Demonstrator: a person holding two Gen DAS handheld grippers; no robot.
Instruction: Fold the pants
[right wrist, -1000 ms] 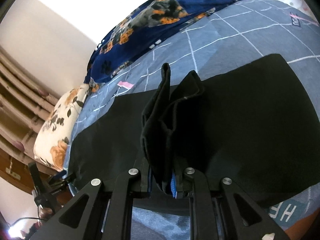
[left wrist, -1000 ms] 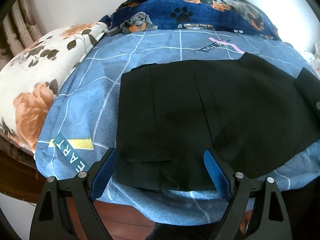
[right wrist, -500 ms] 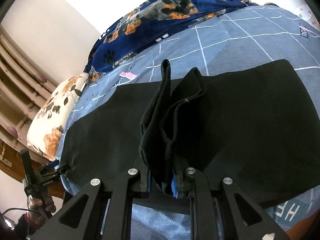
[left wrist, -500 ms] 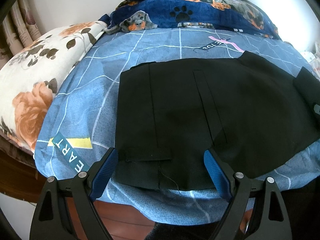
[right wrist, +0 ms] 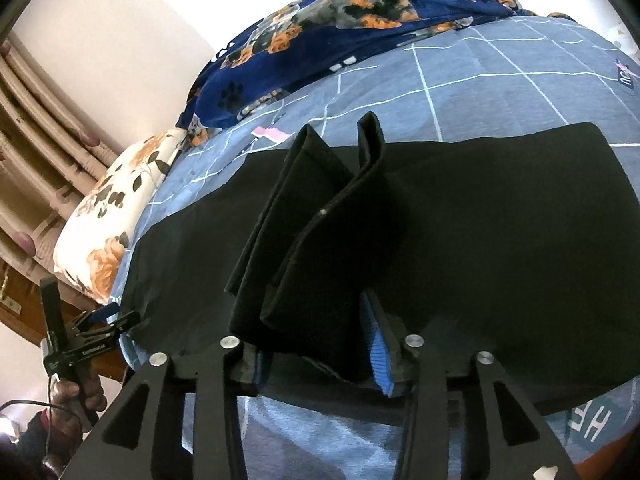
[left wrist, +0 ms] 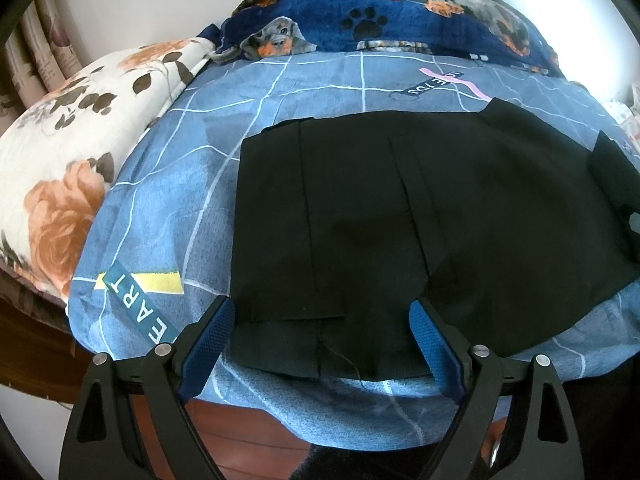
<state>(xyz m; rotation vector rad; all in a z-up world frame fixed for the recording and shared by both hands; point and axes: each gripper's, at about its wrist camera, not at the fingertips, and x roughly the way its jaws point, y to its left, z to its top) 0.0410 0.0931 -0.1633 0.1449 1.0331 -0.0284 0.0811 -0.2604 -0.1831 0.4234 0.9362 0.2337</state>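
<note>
In the left wrist view, a white pillow printed with orange roses [left wrist: 68, 152] is seen at the left edge, pressed against the blue bedsheet with a white grid pattern [left wrist: 168, 200], whose near edge drops to a brown wooden floor [left wrist: 248, 436] at the bottom of the frame. A strip of bare sheet is left open between the pillow and the black fabric pants [left wrist: 400, 216], which are spread flat across the centre and right of the frame. A dark blue fleece blanket with dog and paw prints [left wrist: 400, 20] is bunched along the top, well apart from the pants, with open sheet between. The left gripper [left wrist: 324, 340] is held wide, its blue-padded fingers [left wrist: 212, 336] set on either side of the pants' near hem, the left one just at the hem's corner; nothing is clamped.

In the right wrist view, the left gripper [right wrist: 92, 336] is seen at the lower left, at the far corner of the pants [right wrist: 500, 240], beside the bed's edge. The right gripper [right wrist: 316, 344] at bottom centre is parted only partway, and a raised fold of the black cloth is stood up between its fingers [right wrist: 376, 340]; whether the cloth is pinched cannot be told. To the right, the pants lie flat, with bare sheet [right wrist: 520, 92] above and a strip below.
</note>
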